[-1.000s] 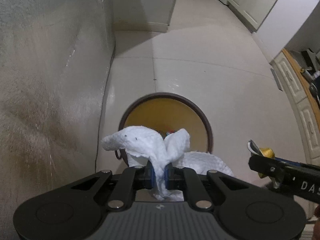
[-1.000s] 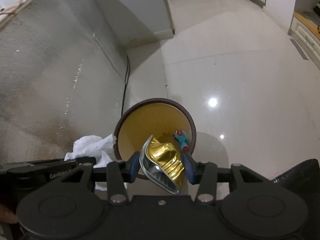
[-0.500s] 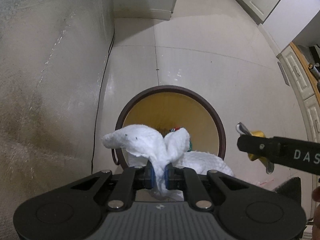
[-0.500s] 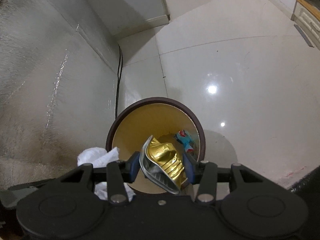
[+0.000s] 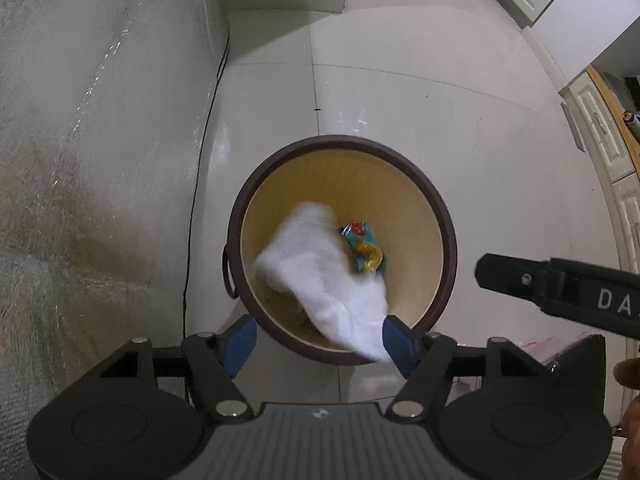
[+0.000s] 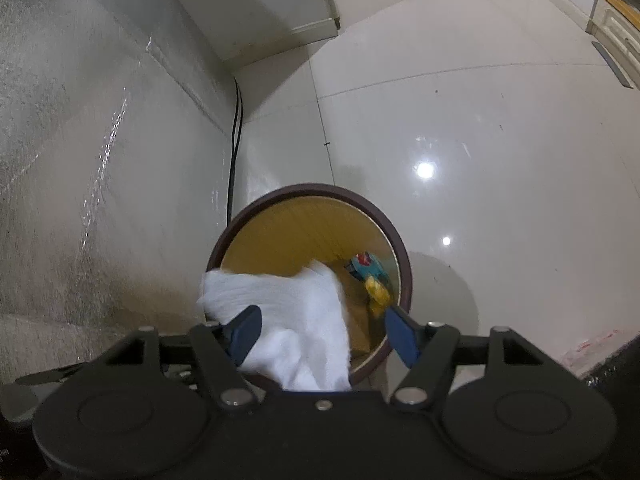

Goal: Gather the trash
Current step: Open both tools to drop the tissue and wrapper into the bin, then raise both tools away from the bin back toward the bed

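Directly ahead of both grippers stands the round brown-rimmed, yellow-lined waste bin [image 5: 436,204], on pale floor tiles [image 5: 420,100]. Blurred, the crumpled white paper towel [image 5: 320,276] hangs over the bin's mouth, above small colourful wrappers [image 5: 362,240] inside. Left gripper [image 5: 320,340] and right gripper [image 6: 322,334] are both spread wide, holding nothing.

Black cable [image 6: 234,148] along wall [image 5: 100,120] (perhaps foil-covered); white cabinets [image 5: 600,128].

white paper towel [image 5: 320,276], brown-rimmed yellow bin [image 5: 436,208], blue claw pads [image 6: 242,334]
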The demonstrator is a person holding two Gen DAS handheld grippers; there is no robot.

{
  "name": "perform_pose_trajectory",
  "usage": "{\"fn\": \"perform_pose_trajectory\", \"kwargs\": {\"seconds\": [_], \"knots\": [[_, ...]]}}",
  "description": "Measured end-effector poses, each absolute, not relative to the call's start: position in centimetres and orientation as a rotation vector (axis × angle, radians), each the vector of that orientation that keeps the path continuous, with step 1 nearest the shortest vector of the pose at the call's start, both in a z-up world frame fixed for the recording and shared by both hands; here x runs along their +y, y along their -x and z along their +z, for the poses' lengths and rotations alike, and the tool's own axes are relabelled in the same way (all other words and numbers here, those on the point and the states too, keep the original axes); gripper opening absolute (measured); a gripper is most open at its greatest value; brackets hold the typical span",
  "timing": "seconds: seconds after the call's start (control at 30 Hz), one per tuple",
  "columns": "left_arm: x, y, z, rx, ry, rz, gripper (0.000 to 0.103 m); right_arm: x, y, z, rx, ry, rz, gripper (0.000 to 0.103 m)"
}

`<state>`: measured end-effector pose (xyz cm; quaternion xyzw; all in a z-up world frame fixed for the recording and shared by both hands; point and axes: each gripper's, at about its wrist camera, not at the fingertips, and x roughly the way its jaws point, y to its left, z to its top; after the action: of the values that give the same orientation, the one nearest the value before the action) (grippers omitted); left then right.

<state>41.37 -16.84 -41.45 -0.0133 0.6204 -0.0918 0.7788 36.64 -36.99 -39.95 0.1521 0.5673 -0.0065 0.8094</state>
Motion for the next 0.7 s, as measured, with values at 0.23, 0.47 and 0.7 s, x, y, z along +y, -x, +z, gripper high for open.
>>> {"fn": "perform_pose_trajectory", "kwargs": {"seconds": [0.23, 0.47, 0.7], "knots": [[-16.3, -40.5, -40.2, 1.332, 0.036, -0.184, 0.075, -37.4, -35.0, -39.8, 1.210, -0.320, -0.017, 0.071], [-16.3, -39.5, -38.7, 1.311, 0.031, -0.176, 0.079, -37.5, -33.8, -39.1, 1.195, -0.312, -0.018, 0.073], [-15.8, -38.4, -36.5, 1.278, 0.045, -0.177, 0.082, -37.7, -32.4, -37.5, 1.163, -0.298, -0.009, 0.078]]}}
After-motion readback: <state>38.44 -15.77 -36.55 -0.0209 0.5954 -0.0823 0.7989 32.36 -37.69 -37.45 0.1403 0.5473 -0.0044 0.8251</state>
